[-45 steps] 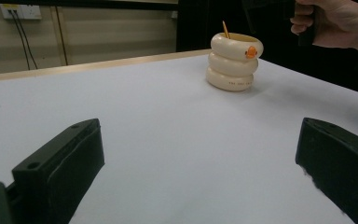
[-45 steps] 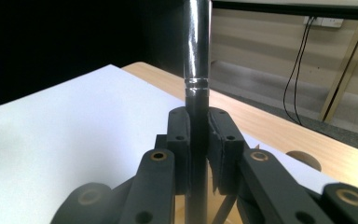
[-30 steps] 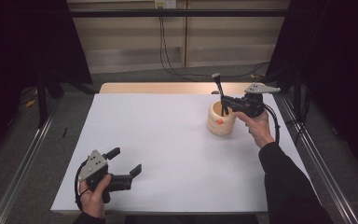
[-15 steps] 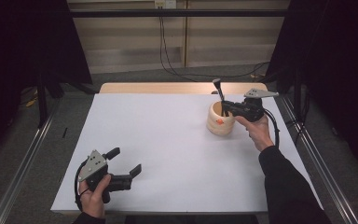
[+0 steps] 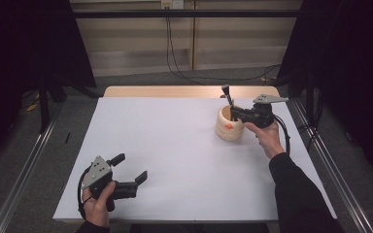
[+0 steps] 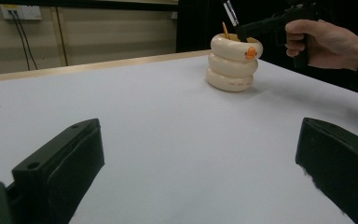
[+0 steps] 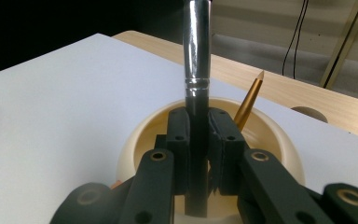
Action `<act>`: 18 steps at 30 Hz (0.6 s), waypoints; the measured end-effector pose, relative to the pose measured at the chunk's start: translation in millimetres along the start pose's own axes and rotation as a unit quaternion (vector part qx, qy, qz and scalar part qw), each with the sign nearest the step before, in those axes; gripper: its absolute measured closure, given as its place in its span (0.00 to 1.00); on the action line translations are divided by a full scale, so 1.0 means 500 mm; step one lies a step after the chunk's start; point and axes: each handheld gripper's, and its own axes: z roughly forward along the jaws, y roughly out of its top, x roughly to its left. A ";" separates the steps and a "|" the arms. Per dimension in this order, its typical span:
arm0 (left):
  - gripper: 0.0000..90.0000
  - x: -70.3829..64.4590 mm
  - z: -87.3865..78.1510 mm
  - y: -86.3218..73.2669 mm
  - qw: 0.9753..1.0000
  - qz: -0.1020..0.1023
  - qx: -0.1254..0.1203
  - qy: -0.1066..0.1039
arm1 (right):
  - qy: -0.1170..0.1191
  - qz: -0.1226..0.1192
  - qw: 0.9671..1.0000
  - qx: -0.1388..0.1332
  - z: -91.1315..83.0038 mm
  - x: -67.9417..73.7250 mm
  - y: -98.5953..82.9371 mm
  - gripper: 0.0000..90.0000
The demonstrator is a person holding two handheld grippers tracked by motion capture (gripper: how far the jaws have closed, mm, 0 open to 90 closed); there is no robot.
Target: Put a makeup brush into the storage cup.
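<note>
While clamped on the brush (image 7: 198,70) above the cream holder (image 5: 228,127), right tool (image 5: 236,114) risks tipping it; left tool (image 5: 128,171) gapes idle on desk (image 5: 175,155).

White-topped table (image 5: 184,160), wooden far edge
One cream ringed holder (image 5: 228,127) stands upright on it, far right, an orange mark on its side; left gripper (image 5: 126,177) rests at near left corner

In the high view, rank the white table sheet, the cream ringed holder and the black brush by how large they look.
1. white table sheet
2. cream ringed holder
3. black brush, partly hidden inside the holder and clamped by the right gripper
</note>
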 end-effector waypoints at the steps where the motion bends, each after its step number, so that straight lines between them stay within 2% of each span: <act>1: 0.01 0.000 0.000 0.000 1.000 0.001 0.000 0.000 | -0.001 0.001 1.000 -0.001 -0.001 0.000 0.000 0.88; 10: 0.01 0.000 0.001 0.001 1.000 0.002 0.001 -0.001 | -0.005 0.011 1.000 -0.008 0.000 -0.001 0.003 0.85; 14: 0.01 -0.001 0.003 0.001 1.000 0.000 -0.001 0.002 | -0.006 0.007 1.000 -0.006 0.000 -0.001 0.003 0.81; 18: 0.01 0.002 0.004 0.001 1.000 -0.002 0.002 -0.001 | -0.002 0.007 1.000 -0.016 -0.003 0.000 0.004 0.75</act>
